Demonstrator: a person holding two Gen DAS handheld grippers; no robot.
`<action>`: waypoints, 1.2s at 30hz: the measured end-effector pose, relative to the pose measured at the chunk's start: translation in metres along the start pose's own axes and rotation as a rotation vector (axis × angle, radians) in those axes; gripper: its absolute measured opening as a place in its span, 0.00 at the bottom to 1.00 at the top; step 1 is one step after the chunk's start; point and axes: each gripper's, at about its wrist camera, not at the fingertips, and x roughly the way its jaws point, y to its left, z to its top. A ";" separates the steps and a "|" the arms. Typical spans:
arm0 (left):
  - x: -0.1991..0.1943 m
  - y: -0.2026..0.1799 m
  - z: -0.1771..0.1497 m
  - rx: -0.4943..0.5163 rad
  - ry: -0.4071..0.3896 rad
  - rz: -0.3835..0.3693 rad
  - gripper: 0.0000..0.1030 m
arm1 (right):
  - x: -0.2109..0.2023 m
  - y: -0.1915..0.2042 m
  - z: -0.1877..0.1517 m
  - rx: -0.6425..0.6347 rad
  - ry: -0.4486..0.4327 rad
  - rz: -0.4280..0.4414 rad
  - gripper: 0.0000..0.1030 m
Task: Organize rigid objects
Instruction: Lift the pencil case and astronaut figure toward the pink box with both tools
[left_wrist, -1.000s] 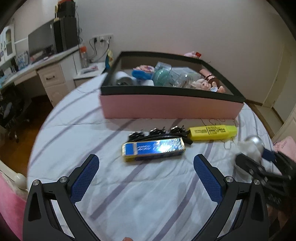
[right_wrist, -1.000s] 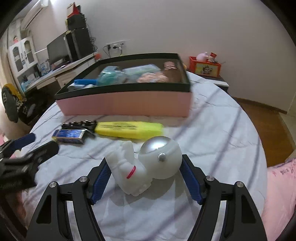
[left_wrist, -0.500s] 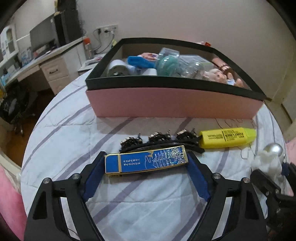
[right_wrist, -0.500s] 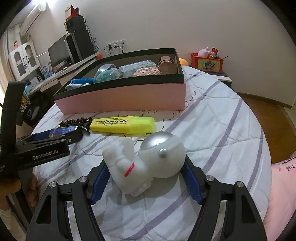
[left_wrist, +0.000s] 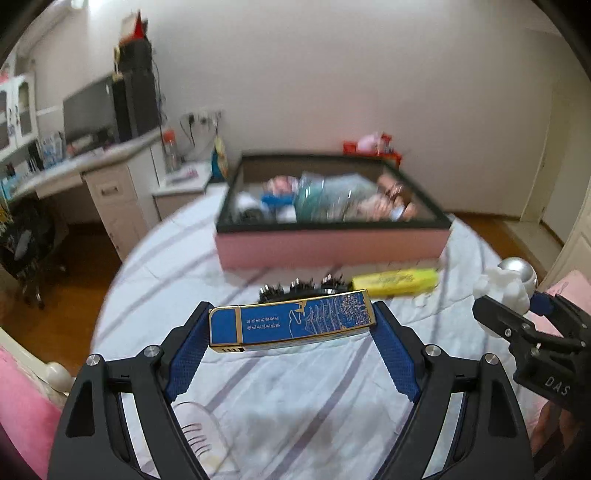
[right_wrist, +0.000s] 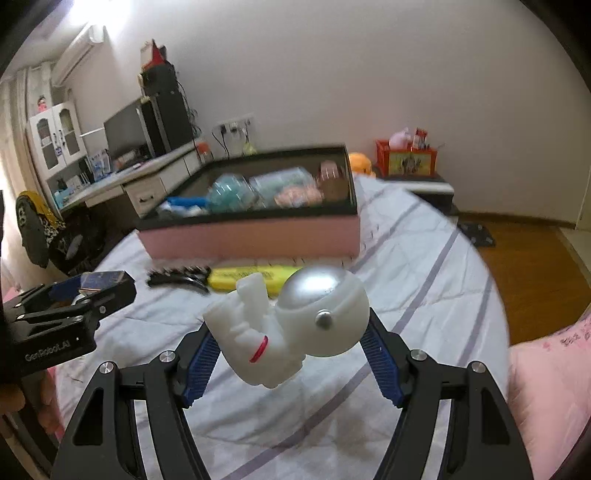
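Left wrist view shows the left gripper (left_wrist: 291, 328), open a second ago, now clamped on the blue box (left_wrist: 291, 325) and lifted off the bed (left_wrist: 295, 398), while the right gripper (right_wrist: 288, 336) holds the astronaut toy (right_wrist: 291, 325) raised, both ready for the far pink tray (left_wrist: 332, 247).

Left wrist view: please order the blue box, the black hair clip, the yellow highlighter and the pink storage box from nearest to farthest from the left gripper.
1. Blue box: held between the left gripper fingers.
2. Black hair clip: on the bed, just beyond.
3. Yellow highlighter: further, to the right.
4. Pink storage box: farthest, behind all.
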 end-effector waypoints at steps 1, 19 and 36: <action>-0.012 -0.001 0.001 -0.001 -0.028 0.001 0.83 | -0.009 0.003 0.003 -0.006 -0.020 0.001 0.71; -0.172 -0.008 0.020 0.038 -0.442 0.068 0.83 | -0.148 0.073 0.038 -0.139 -0.376 0.020 0.71; -0.167 -0.007 0.029 0.039 -0.459 0.068 0.83 | -0.149 0.084 0.041 -0.164 -0.412 0.032 0.71</action>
